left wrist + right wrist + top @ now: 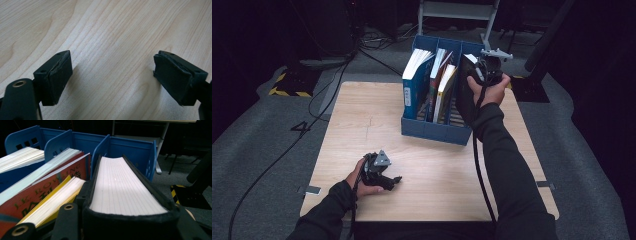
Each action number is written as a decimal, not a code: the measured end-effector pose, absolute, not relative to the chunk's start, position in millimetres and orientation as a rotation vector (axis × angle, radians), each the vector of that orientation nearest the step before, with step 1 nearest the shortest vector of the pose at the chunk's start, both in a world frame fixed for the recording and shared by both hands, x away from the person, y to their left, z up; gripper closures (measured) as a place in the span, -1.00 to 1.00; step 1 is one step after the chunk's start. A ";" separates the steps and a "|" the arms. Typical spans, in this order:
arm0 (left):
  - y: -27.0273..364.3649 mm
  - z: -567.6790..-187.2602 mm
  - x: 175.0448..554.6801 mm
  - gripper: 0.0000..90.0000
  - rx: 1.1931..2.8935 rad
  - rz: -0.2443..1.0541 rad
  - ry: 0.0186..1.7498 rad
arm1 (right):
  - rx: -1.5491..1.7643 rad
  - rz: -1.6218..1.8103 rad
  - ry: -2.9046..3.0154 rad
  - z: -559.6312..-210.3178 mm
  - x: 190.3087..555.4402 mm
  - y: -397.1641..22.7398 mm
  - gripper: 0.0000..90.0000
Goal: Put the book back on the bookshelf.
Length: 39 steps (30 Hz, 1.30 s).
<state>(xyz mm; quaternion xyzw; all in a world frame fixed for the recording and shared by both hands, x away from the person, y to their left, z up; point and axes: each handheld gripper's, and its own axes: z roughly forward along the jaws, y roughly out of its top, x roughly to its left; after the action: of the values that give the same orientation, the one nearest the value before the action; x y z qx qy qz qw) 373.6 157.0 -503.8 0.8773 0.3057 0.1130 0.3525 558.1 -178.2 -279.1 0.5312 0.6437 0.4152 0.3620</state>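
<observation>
A blue three-slot book rack (432, 131) stands at the table's far side. My right gripper (484, 67) is shut on a black-covered book (464, 95) that stands tilted in the rack's right slot. In the right gripper view the black book (122, 187) runs away from me, white page edges up, with my right gripper (125, 220) clamped on its two covers. My left gripper (394, 180) lies on the table near the front left. Its jaws are open and nothing is between them, as the left gripper (112, 65) view shows over bare wood.
A blue book (417, 80) fills the left slot. A red book (37, 195) and a yellow book (55, 200) lean in the middle slot. The wooden table (437, 185) stands on grey carpet with cables (327, 95) trailing at the left.
</observation>
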 end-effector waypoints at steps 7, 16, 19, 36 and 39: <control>156.3 -503.8 374.2 -0.66 2.274 0.287 0.774 | 1.406 1.042 1.635 -285.1 579.1 -172.8 0.18; 155.4 -503.7 374.7 -0.66 2.280 0.284 0.760 | 1.417 1.024 1.614 -302.8 592.5 -168.1 0.17; 155.0 -503.7 374.9 -0.66 2.281 0.280 0.757 | 1.417 1.028 1.613 -312.5 594.1 -168.7 0.17; 154.9 -503.7 374.8 -0.66 2.281 0.282 0.756 | 1.395 1.081 1.669 -338.2 585.9 -181.9 0.16; 154.8 -503.7 374.5 -0.66 2.281 0.285 0.756 | 1.362 1.072 1.697 -339.8 582.9 -184.5 0.15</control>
<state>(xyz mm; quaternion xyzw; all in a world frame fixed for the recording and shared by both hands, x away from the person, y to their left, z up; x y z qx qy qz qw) 374.5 154.8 -503.7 0.8818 0.2924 0.1100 0.3532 582.9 -184.5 -339.8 0.5258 0.6552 0.4140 0.3505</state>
